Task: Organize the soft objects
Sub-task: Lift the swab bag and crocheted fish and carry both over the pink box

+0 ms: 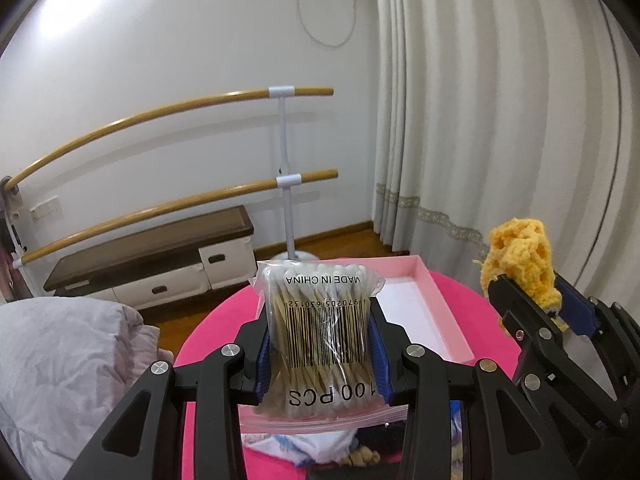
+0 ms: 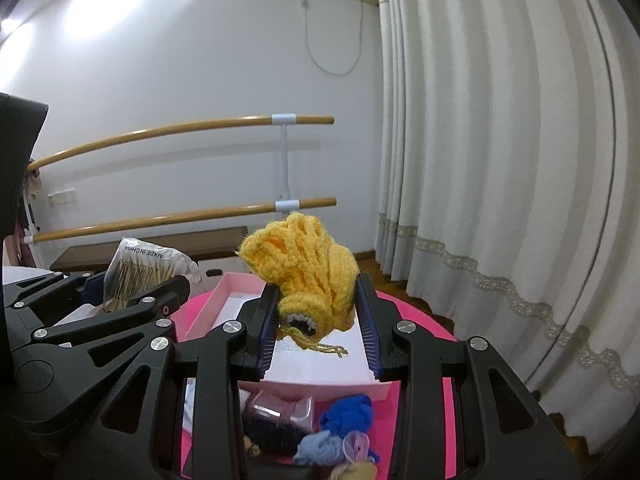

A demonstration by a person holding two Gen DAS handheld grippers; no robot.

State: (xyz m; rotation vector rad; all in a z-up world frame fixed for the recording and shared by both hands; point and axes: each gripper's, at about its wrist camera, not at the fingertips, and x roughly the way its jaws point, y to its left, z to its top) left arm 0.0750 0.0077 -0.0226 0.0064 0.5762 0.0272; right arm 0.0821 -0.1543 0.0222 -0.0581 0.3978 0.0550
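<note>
My left gripper is shut on a clear bag of cotton swabs and holds it above the round pink table. My right gripper is shut on a yellow crocheted toy and holds it over the open pink box. The box also shows in the left wrist view, to the right of the swab bag. The right gripper with the yellow toy shows at the right of the left wrist view. The swab bag shows at the left of the right wrist view.
Blue and pale knitted pieces, a dark item in a clear case and printed cloth lie on the table's near side. A grey duvet lies at the left. A barre rail, low cabinet and curtains stand behind.
</note>
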